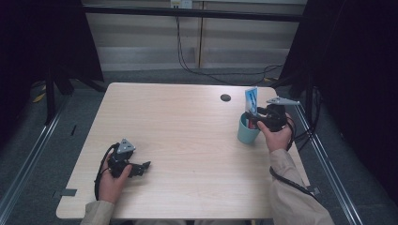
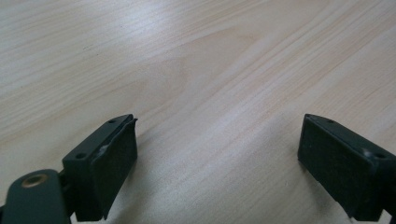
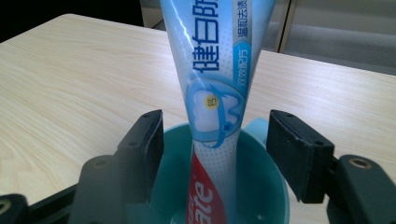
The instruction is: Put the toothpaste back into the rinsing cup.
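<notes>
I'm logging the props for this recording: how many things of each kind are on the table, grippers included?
Cups: 1, the teal cup
Toothpaste tubes: 1, the toothpaste tube standing in the cup
Grippers: 2, the left gripper and the right gripper, both with jaws apart
Total: 4

teal cup (image 3: 261,186), blue-white-red toothpaste tube (image 3: 215,79), pale woodgrain table (image 1: 178,126)

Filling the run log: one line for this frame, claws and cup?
left claw: open, low over table | right claw: open, astride toothpaste tube | tube: upright in teal cup
</notes>
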Action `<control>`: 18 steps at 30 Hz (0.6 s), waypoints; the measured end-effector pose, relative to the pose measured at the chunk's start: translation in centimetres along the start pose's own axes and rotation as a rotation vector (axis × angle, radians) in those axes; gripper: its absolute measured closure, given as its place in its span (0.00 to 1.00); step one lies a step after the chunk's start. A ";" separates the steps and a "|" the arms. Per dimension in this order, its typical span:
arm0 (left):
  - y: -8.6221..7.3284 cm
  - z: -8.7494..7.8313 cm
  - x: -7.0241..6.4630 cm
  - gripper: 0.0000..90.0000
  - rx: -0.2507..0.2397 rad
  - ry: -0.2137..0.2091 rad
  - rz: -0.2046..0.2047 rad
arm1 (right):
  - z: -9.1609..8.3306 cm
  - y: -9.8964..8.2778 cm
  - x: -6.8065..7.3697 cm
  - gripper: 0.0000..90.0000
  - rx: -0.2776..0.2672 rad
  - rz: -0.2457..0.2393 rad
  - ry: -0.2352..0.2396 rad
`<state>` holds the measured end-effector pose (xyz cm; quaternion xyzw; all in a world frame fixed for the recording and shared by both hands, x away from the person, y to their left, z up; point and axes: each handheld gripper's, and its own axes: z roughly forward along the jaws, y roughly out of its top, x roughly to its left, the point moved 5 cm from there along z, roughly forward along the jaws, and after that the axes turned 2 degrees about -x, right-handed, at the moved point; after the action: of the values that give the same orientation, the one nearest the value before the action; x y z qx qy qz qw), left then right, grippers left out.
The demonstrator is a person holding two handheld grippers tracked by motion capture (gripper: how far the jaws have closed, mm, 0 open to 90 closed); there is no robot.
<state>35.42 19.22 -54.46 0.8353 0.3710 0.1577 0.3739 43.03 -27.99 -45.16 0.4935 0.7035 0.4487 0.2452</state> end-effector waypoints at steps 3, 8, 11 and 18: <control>0.0 0.0 0.0 0.13 -0.001 0.000 -0.001 | -0.2 -0.1 0.0 0.37 0.017 0.000 -0.007; 0.0 0.0 0.0 0.13 0.002 -0.001 0.002 | -0.5 -0.2 -0.1 0.34 0.027 -0.010 -0.008; 0.0 0.0 0.0 0.13 0.001 -0.001 0.002 | -0.8 -0.1 -0.1 0.33 0.029 -0.004 -0.013; 0.0 0.0 0.0 0.13 0.000 0.000 -0.001 | -1.2 -0.2 -0.2 0.32 0.045 -0.010 -0.015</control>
<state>35.42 19.21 -54.46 0.8351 0.3713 0.1577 0.3741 42.04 -28.68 -44.76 0.4988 0.7140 0.4279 0.2417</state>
